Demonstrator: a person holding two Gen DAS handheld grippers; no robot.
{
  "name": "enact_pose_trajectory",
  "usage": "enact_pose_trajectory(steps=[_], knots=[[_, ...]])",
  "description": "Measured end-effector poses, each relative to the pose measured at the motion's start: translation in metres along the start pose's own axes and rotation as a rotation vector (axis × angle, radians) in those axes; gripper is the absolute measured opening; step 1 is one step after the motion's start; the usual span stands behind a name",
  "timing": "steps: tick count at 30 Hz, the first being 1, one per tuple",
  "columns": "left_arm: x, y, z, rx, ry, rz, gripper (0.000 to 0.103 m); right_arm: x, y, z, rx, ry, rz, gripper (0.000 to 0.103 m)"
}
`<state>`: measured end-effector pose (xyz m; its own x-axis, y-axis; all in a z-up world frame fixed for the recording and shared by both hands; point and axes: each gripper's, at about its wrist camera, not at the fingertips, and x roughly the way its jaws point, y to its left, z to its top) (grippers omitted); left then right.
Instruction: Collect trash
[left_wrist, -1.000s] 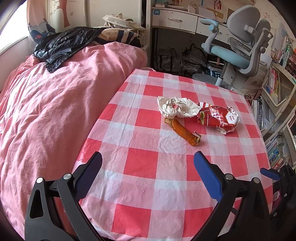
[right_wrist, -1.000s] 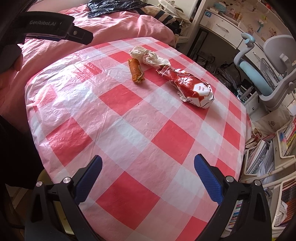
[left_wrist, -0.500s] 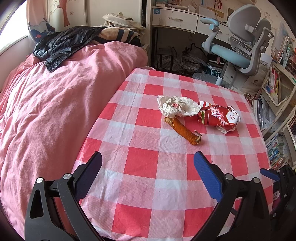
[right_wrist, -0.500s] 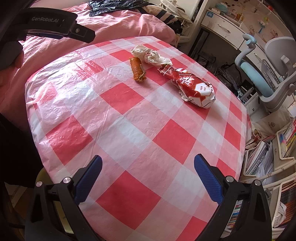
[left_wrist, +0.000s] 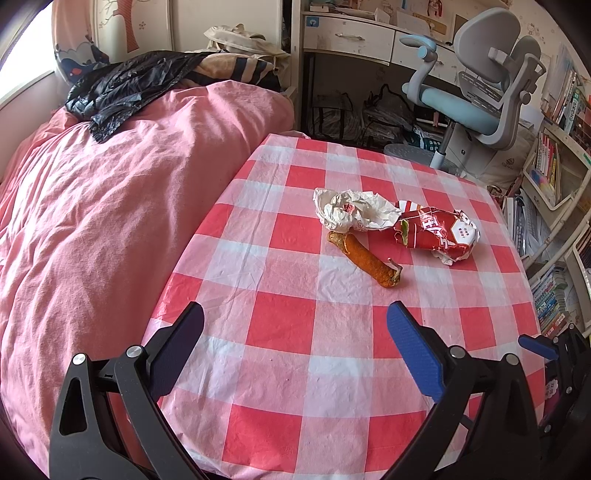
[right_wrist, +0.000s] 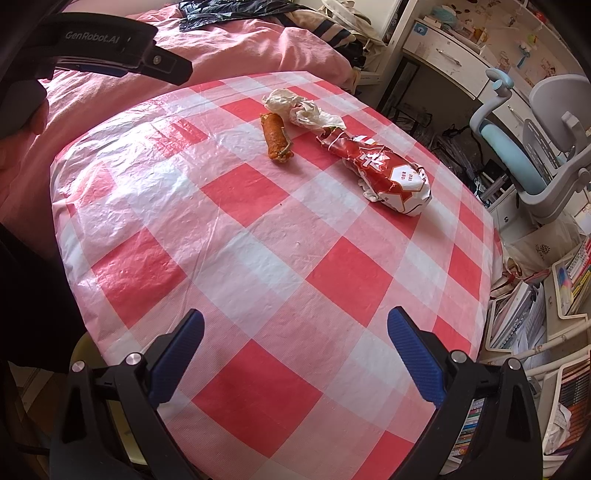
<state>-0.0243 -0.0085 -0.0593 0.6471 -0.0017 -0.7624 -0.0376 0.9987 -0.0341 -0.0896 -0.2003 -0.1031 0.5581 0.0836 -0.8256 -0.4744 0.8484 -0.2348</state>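
Step in hand looks like the approach; nothing picked up yet. Trash sits together far on the checked table: white wad, orange peel touching it, red wrapper at its right. Left gripper and right gripper hover over the near edge, jaws wide, empty. Next move likely calls for reaching forward over one piece.
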Motion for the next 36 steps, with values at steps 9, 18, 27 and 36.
enact_pose_trajectory(steps=[9,18,27,36], knots=[[0.0004,-0.0001,0.0005,0.0,0.001,0.0,0.096,0.0002,-0.0001,0.0003,-0.001,0.001,0.0,0.095],[0.0,0.0008,0.0005,0.0,0.002,0.0,0.096,0.0002,0.0009,-0.0002,-0.004,0.001,0.0,0.095],[0.0002,0.0007,0.0008,-0.001,0.003,0.0,0.096,0.0004,0.0028,-0.0004,-0.009,0.001,0.0,0.095],[0.0004,0.0009,0.0012,-0.002,0.003,-0.001,0.096,0.0006,0.0038,-0.0002,-0.01,0.001,0.0,0.095]])
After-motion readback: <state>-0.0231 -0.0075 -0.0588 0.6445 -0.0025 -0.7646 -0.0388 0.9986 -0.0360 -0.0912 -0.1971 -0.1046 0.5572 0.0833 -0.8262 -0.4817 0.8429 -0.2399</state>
